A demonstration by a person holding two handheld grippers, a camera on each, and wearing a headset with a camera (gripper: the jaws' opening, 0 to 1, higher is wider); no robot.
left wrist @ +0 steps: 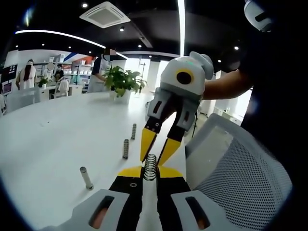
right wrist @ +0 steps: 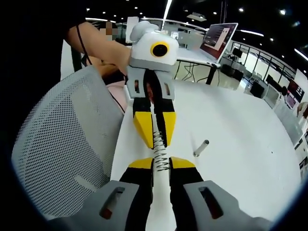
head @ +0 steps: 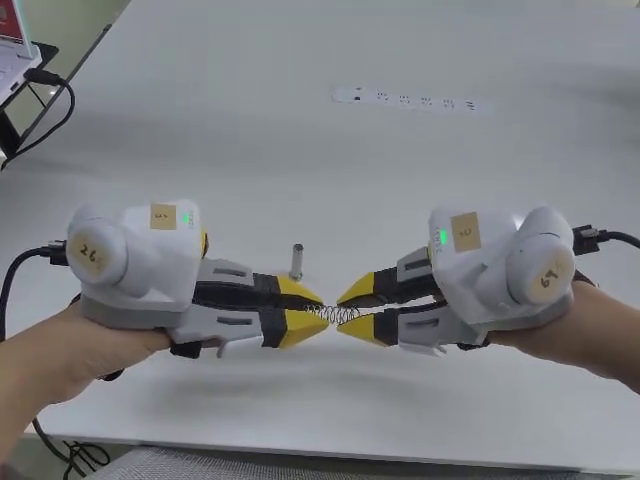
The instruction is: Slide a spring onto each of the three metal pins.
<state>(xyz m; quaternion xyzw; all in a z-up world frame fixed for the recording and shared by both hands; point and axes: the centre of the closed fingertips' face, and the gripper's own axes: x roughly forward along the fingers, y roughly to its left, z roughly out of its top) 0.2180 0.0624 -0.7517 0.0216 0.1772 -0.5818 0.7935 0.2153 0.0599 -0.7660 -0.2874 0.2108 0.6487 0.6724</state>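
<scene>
A small metal spring [head: 334, 314] hangs level between the two grippers, just above the white table's front part. My left gripper [head: 325, 312] is shut on one end and my right gripper [head: 341, 313] is shut on the other, yellow tips almost touching. In the left gripper view the spring [left wrist: 151, 164] sits between my own jaws, with the right gripper [left wrist: 152, 161] facing in. In the right gripper view the spring [right wrist: 159, 151] runs up to the left gripper [right wrist: 157, 143]. A bare pin [head: 297, 262] stands just behind. Beyond the bare pin [left wrist: 86, 177] stand two pins wearing springs [left wrist: 125, 148] [left wrist: 134, 131].
A white power strip [head: 410, 100] lies at the back of the table. A laptop [head: 15, 50] and black cable [head: 55, 110] are at the far left. A grey mesh chair [left wrist: 240, 173] stands by the table's near edge. A potted plant [left wrist: 122, 79] stands farther off.
</scene>
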